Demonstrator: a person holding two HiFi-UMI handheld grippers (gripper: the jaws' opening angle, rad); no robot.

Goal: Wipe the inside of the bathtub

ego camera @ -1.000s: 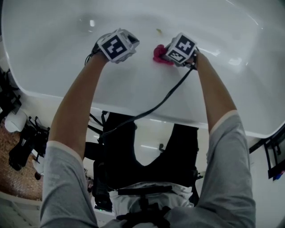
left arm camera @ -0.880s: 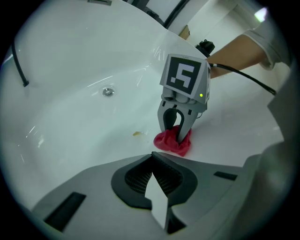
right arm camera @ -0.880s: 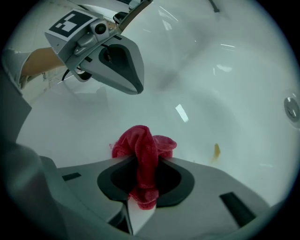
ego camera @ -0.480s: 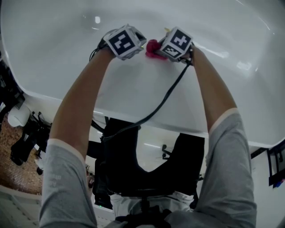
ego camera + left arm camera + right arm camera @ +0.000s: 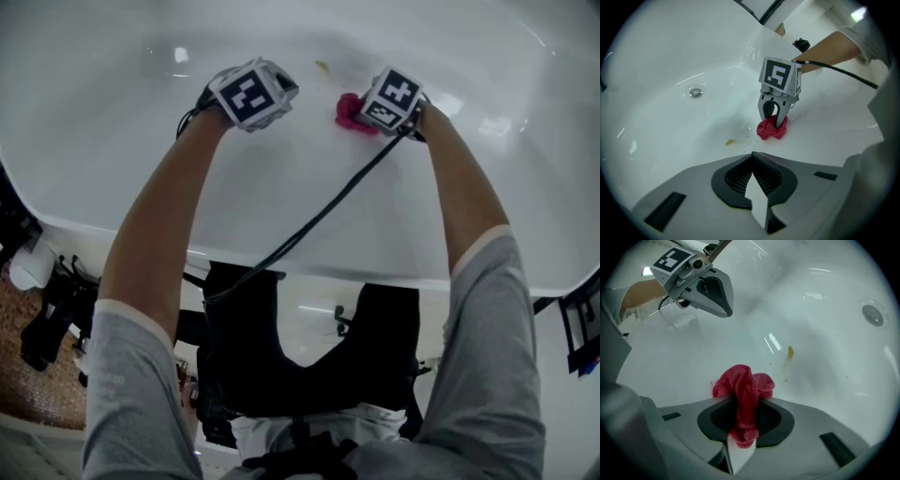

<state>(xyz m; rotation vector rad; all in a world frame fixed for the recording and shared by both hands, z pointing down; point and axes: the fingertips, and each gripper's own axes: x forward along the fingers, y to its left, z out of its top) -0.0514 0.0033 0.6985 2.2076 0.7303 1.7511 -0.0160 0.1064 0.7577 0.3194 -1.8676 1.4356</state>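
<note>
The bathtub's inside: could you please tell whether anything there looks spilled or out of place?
A small yellowish smear sits on the white tub floor between the red cloth, held by the right gripper, and the drain: an unwiped stain. Nothing else looks odd.

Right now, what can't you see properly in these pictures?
- Head view: the marker cube covers the jaws of the right gripper. Only a bit of the red cloth peeks out.
- Yellowish smear on the bathtub: too small in every view to tell what it is.
- Right gripper view: the cloth hides the patch of tub beneath it.
- Head view: the tub's far side runs off the top edge.
</note>
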